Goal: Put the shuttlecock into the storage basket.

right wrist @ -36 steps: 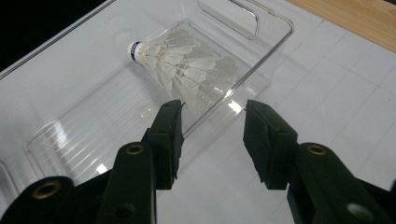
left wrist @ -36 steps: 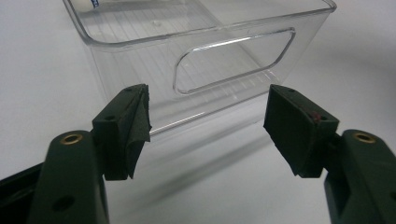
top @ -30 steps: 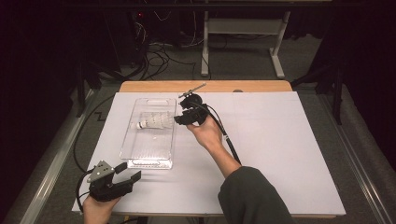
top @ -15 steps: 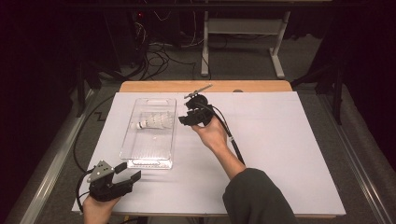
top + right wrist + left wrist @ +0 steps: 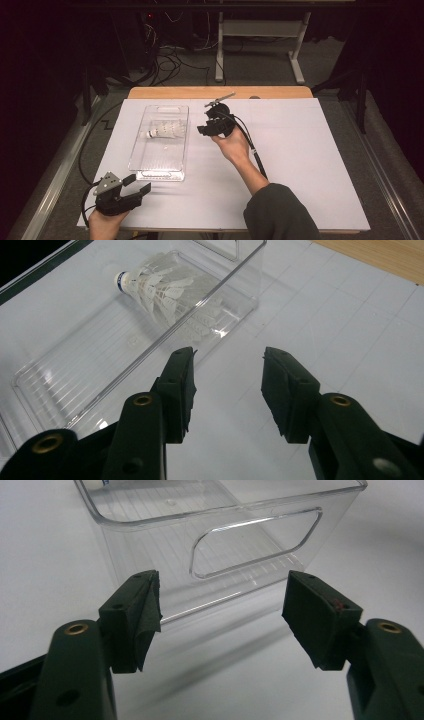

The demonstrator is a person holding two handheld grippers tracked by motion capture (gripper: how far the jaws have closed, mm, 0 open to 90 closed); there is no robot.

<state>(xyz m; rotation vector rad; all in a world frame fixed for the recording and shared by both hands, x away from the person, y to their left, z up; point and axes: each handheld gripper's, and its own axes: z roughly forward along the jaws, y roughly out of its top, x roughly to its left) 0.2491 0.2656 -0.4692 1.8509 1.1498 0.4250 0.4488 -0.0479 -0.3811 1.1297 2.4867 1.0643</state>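
I am holding the right tool (image 5: 206,125) over the white surface (image 5: 310,150) with its jaws standing apart and gripping nothing. The shuttlecock (image 5: 160,290) is lying on its side ahead and to the left of those jaws, inside the clear bin (image 5: 145,165). My left tool (image 5: 136,186) is resting wide open and empty, facing the bin's near handle wall just ahead.

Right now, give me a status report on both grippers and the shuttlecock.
Left gripper open, near the bin's handle end. Right gripper open, beside the bin. Shuttlecock lying inside. Nothing in the way.
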